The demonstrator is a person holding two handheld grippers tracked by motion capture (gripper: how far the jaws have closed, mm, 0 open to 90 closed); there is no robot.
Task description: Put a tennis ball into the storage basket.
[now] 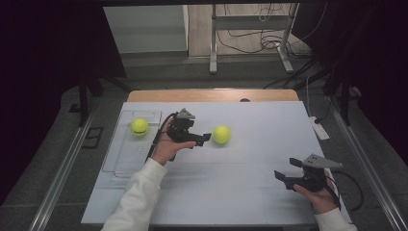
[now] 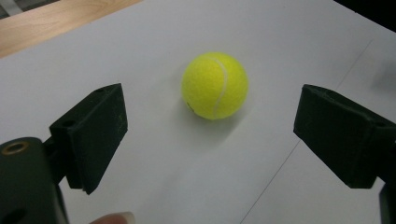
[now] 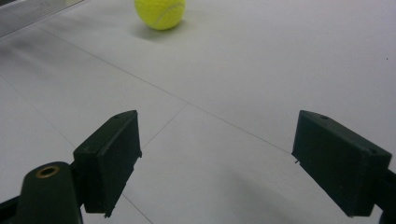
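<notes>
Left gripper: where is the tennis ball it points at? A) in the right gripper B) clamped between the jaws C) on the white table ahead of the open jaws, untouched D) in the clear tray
C: the left gripper stands open, and the tennis ball rests on the white table beyond the jaws, apart from both.

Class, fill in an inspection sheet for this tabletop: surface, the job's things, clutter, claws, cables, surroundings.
Surface: white table, wooden strip at the far edge.
Job's things: loose tennis ball on the table, just beyond the left claw; second tennis ball inside the clear tray.
Clutter: nothing seen.
Claws: left claw open, aimed at the loose ball; right claw open, nothing between its jaws.
Cables: black cable trails from the right claw.
Surroundings: metal stand, floor wires behind.
</notes>
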